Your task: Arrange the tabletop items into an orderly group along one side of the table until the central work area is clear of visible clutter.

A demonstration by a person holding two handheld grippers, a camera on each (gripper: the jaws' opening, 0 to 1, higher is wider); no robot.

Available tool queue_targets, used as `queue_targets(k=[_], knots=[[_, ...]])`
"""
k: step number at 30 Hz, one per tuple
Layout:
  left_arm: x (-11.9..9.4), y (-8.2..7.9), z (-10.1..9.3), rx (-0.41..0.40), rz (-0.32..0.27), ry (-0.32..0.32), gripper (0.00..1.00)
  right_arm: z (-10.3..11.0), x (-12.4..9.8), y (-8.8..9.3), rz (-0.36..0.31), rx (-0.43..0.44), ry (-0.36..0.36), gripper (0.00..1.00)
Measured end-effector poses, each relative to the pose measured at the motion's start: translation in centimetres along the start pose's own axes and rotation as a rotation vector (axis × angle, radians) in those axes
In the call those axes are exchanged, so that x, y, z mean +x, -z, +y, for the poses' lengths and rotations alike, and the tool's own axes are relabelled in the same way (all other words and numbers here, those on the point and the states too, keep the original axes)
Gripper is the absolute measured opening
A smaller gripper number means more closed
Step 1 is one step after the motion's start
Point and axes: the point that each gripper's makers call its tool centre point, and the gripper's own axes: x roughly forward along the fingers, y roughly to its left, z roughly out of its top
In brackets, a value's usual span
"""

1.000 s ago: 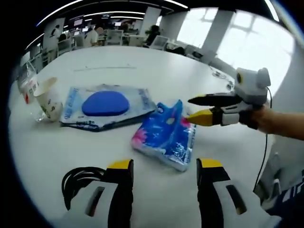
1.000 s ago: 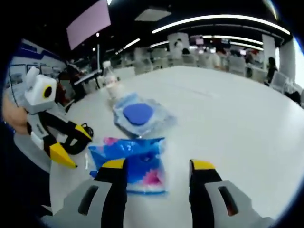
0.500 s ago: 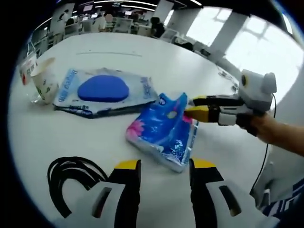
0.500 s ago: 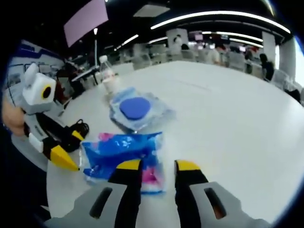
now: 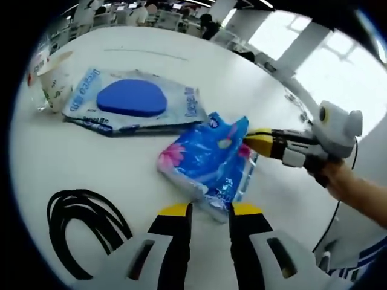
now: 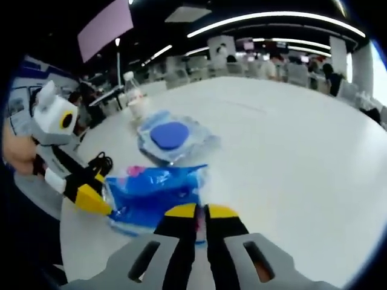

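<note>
With both grippers closed in on the blue tissue pack, I see it lying near the middle of the white counter, one end lifted a little. From the left gripper view, my left gripper has its jaws drawn nearly together with a narrow gap, their yellow tips at the pack's near edge; I cannot tell whether they pinch the wrapper. My right gripper comes in from the right, its jaws pressed together on the pack's raised corner. From the right gripper view, the right gripper shows the same tight jaws over the pack, and the left gripper touches the pack's far side. Beyond the pack lies a flat wipes pouch with a blue oval lid, just beside it but apart. A paper cup stands past the pouch, and a coiled black cable lies beside my left gripper.
</note>
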Motion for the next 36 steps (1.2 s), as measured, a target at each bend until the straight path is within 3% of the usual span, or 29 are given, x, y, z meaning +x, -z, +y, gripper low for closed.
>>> queue_targets(k=[9, 19, 24, 30, 36], knots=[[-0.1, 0.0, -0.1, 0.003, 0.001, 0.008, 0.11, 0.0, -1.1, 0.3, -0.023, 0.041, 0.018, 0.00], [-0.6, 0.3, -0.8, 0.108, 0.005, 0.027, 0.02, 0.6, -3.4, 0.9, -0.066, 0.105, 0.057, 0.00], [-0.9, -0.8, -1.5, 0.179, -0.013, 0.036, 0.01, 0.2, -4.5, 0.5, -0.103, 0.135, 0.092, 0.00], [-0.9, -2.8, -1.9, 0.188, -0.034, 0.056, 0.01, -0.1, -5.8, -0.9, -0.162, 0.157, 0.147, 0.00], [-0.7, -3.8, -2.4, 0.193, -0.032, 0.073, 0.00, -0.3, -6.4, -1.4, -0.180, 0.166, 0.177, 0.00]])
